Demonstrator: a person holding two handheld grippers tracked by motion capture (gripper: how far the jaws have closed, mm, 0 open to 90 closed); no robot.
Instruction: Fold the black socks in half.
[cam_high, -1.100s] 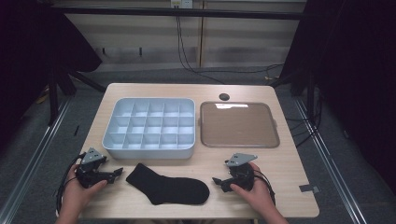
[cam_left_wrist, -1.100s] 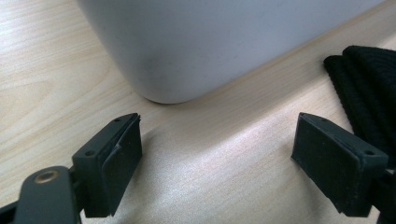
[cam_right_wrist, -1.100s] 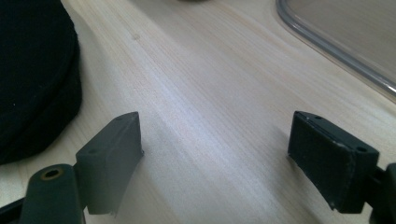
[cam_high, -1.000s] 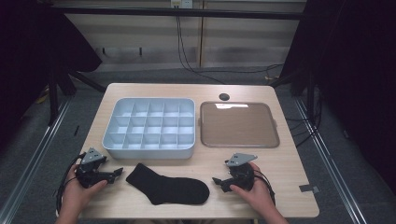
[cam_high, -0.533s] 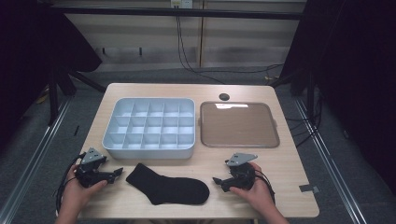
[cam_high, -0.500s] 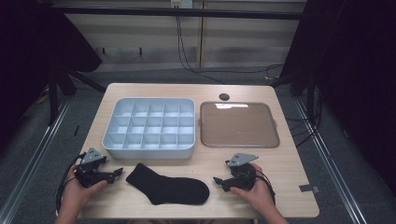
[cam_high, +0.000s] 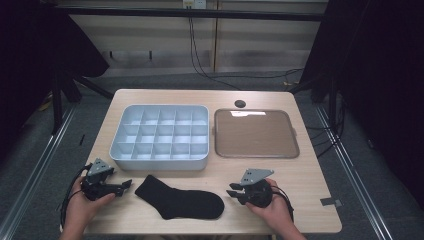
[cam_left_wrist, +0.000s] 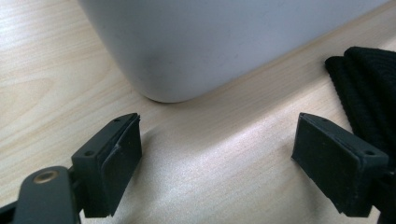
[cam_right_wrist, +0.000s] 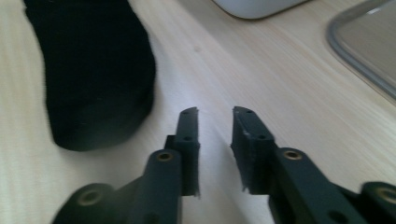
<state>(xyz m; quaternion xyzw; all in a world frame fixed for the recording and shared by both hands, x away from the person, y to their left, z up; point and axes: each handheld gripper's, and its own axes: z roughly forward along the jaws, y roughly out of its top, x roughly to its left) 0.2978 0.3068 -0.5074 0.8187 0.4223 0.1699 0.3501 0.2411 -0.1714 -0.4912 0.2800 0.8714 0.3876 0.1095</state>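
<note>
Here's the light wooden table (cam_high: 310, 180), pale grain running across it. Sitting square on it is the white compartment tray (cam_high: 160, 135), our landmark, its grid of small cells open to the camera. Just beside the tray, on its right, lies a flat brown tray (cam_high: 256, 134) with a grey rim, the two close but apart. Beyond that, up toward the far edge from the compartment tray, there's a small dark round hole (cam_high: 240, 104). In front of the compartment tray, near its front wall, a black sock (cam_high: 180, 201) lies flat. Far right of the tray, by the table's near corner, a grey strip of tape (cam_high: 330, 202).
</note>
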